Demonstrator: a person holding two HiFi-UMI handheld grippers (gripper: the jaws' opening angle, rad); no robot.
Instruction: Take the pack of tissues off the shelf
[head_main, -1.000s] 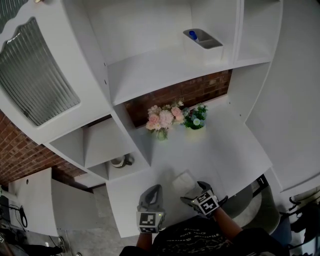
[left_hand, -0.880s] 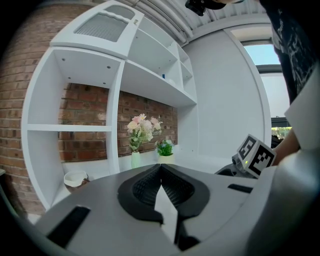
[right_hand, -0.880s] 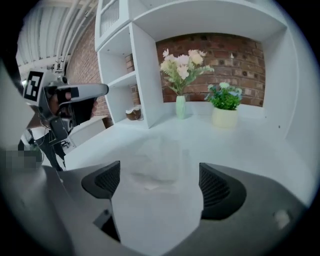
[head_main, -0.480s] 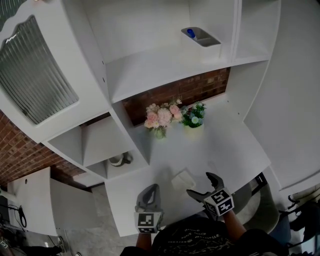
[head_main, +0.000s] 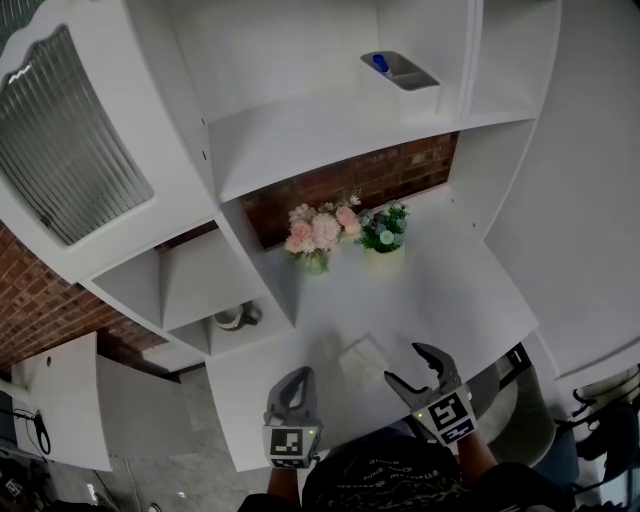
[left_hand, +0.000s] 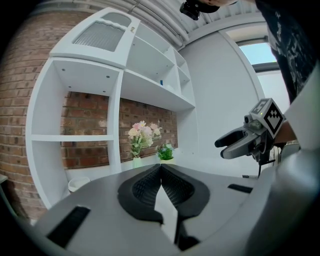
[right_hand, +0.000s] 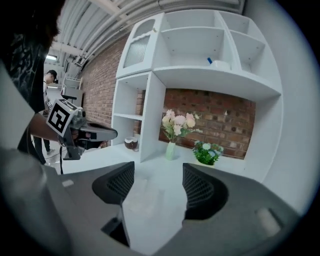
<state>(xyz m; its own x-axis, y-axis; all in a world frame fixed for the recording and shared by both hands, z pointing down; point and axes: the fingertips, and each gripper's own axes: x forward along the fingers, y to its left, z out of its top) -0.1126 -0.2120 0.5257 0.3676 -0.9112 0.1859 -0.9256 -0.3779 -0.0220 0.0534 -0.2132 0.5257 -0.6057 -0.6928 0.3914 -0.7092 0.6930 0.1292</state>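
Observation:
The pack of tissues (head_main: 362, 358) lies flat on the white desk (head_main: 450, 290), white and soft-looking. In the right gripper view the pack of tissues (right_hand: 145, 200) shows on the desk below and beyond the jaws. My right gripper (head_main: 405, 365) hangs above the desk just right of the pack, clear of it. Its jaws have just been closing and stand partly apart with nothing between them. My left gripper (head_main: 299, 374) rests near the desk's front edge, left of the pack, jaws shut and empty. The left gripper view shows its shut fingertips (left_hand: 160, 167) and the right gripper (left_hand: 235, 145) in the air.
A vase of pink flowers (head_main: 318, 232) and a small green plant (head_main: 385, 232) stand at the back of the desk. A white bin (head_main: 400, 72) sits on the upper shelf. A cup (head_main: 235, 318) sits in the lower left cubby. A person stands far off at the left in the right gripper view.
My right gripper has drawn away from the tissue pack, rising and shifting right toward the desk's front edge, and its jaws have narrowed. The pack stays on the desk. The left gripper has barely moved.

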